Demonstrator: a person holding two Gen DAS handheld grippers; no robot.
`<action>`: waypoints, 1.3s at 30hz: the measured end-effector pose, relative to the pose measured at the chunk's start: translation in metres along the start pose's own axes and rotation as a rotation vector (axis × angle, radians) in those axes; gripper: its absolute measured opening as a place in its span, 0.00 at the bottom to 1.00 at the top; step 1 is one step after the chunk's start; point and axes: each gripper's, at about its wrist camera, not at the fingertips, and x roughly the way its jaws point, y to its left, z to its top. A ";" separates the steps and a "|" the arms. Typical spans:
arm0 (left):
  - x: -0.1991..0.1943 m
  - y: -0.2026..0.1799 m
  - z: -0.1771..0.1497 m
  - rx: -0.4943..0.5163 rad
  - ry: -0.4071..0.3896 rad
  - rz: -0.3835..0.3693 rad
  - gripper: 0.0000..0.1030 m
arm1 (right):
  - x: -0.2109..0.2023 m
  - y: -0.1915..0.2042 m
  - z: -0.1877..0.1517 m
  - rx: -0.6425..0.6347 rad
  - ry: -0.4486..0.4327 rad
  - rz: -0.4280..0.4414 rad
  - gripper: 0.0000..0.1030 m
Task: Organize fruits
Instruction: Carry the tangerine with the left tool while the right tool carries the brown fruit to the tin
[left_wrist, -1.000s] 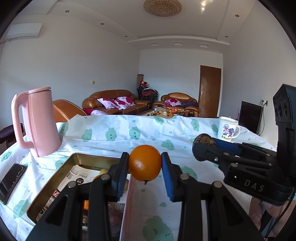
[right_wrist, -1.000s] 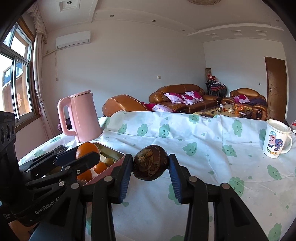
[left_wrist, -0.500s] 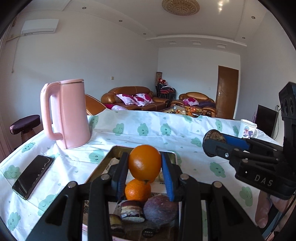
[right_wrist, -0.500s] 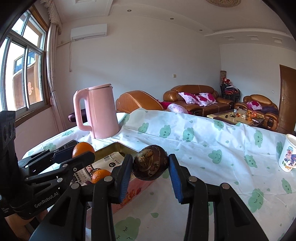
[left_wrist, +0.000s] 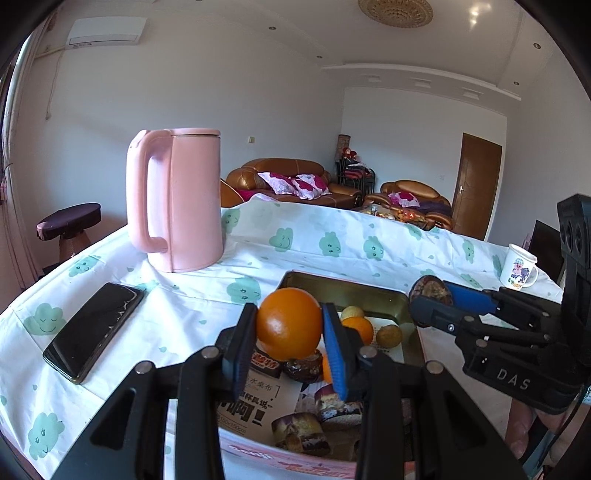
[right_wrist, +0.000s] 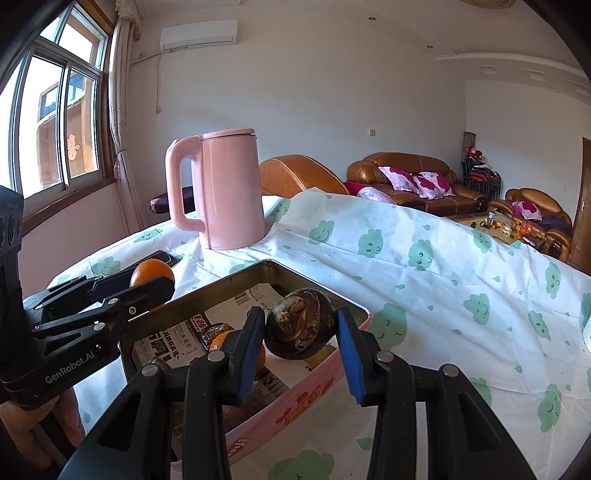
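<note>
Tin (left_wrist: 384, 295), lined with paper and part-filled with fruit, has come beneath both grippers since a second ago. Left gripper (left_wrist: 289, 341) clamps the orange (left_wrist: 288, 323); right gripper (right_wrist: 301, 338) clamps a brown passion fruit (right_wrist: 300, 325). Release is likely next.

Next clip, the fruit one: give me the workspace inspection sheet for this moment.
Surface: table under a white cloth with green clouds.
Job's things: orange and dark brown fruit, both held above the tin tray, which has fruit and wrapped snacks on newspaper.
Clutter: pink kettle, phone, cartoon mug.
Grippers: left gripper shut on the orange; right gripper shut on the dark fruit.
Cables: nothing seen.
Surroundings: living room, brown sofas, window.
</note>
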 end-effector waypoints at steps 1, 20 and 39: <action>0.000 0.001 -0.001 -0.001 0.002 0.000 0.36 | 0.001 0.001 0.000 -0.002 0.003 0.000 0.40; 0.010 0.008 -0.006 0.023 0.069 -0.011 0.36 | 0.024 0.008 -0.002 -0.005 0.076 -0.017 0.40; 0.030 0.004 -0.014 0.048 0.157 -0.021 0.36 | 0.038 0.006 -0.007 0.004 0.137 -0.011 0.41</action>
